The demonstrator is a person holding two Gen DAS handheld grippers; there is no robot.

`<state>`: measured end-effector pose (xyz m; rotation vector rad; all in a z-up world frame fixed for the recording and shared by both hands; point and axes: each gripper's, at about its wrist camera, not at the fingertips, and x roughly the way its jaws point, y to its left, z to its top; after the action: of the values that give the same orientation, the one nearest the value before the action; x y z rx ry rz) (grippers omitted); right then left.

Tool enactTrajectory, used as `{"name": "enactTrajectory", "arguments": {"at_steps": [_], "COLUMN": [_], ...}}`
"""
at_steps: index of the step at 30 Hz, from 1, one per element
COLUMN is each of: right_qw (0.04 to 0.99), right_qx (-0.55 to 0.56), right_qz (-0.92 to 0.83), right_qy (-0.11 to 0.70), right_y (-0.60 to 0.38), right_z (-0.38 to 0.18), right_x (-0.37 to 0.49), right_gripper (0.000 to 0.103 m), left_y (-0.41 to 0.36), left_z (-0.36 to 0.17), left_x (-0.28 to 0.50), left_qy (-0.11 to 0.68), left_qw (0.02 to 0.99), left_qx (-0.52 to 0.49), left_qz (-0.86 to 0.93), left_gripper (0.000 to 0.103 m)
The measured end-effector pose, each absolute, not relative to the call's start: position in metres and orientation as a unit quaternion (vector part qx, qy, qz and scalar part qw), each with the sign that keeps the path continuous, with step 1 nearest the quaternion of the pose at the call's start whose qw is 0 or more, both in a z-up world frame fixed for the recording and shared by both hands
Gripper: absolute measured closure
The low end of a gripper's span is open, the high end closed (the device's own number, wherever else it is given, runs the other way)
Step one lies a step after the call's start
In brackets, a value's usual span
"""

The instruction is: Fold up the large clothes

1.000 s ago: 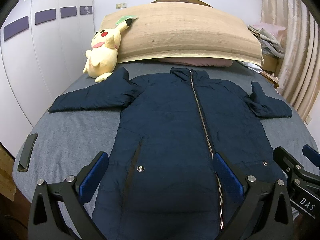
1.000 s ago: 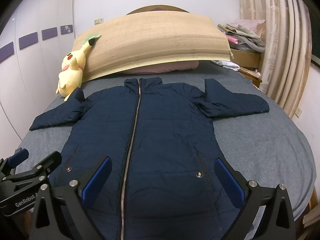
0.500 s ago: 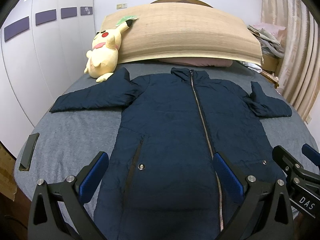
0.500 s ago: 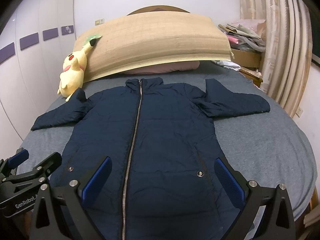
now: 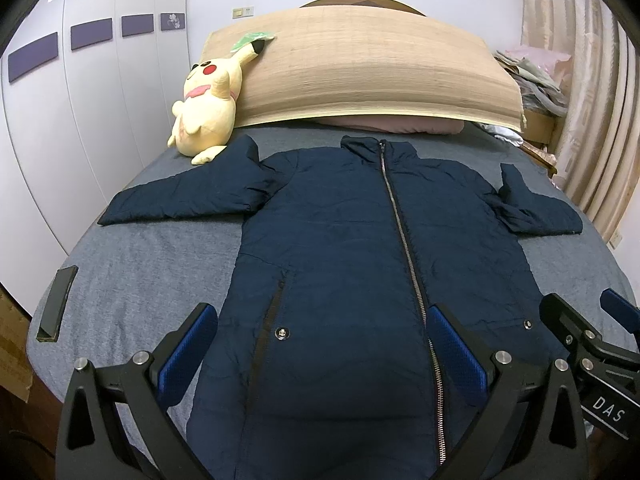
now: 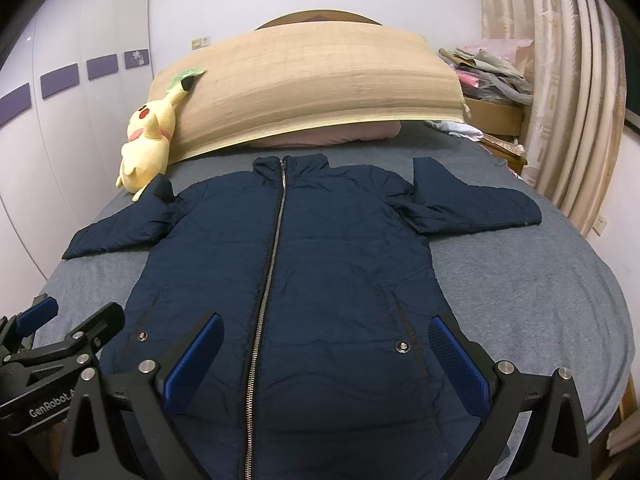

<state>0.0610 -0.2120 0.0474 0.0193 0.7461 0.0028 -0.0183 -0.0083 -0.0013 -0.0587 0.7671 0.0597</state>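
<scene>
A dark navy zip-up jacket (image 5: 352,248) lies flat and face up on the grey bed (image 5: 140,264), zipped shut, both sleeves spread out to the sides. It also shows in the right wrist view (image 6: 296,256). My left gripper (image 5: 322,348) is open and empty, hovering over the jacket's lower left part near the hem. My right gripper (image 6: 326,352) is open and empty over the lower right part. Each gripper shows at the edge of the other's view: the right one (image 5: 588,328) and the left one (image 6: 64,328).
A yellow plush toy (image 5: 208,108) leans at the bed's head beside a rolled straw mat (image 5: 376,68) over a pink pillow (image 5: 392,124). A dark flat object (image 5: 58,304) lies on the bed's left edge. Curtains (image 6: 568,80) and piled clothes (image 6: 488,68) stand at the right.
Both views have drifted very slightly; the jacket and the open grippers keep the same places.
</scene>
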Motion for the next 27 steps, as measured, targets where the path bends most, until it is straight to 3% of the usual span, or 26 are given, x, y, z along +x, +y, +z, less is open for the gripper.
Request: {"name": "enactTrajectory", "arguments": {"at_steps": [27], "right_qw": [0.93], "right_qx": [0.007], "right_qz": [0.002], "right_qy": [0.367], "right_y": [-0.2106], "right_z": [0.0468], "right_x": [0.0612], "right_gripper": [0.0], "left_y": [-0.0095], "left_z": [-0.0019], "left_x": [-0.0176], "left_qy": [0.377], "left_qw": [0.925], "left_qx": [-0.029], "left_qz": [0.029], "left_gripper": [0.0]}}
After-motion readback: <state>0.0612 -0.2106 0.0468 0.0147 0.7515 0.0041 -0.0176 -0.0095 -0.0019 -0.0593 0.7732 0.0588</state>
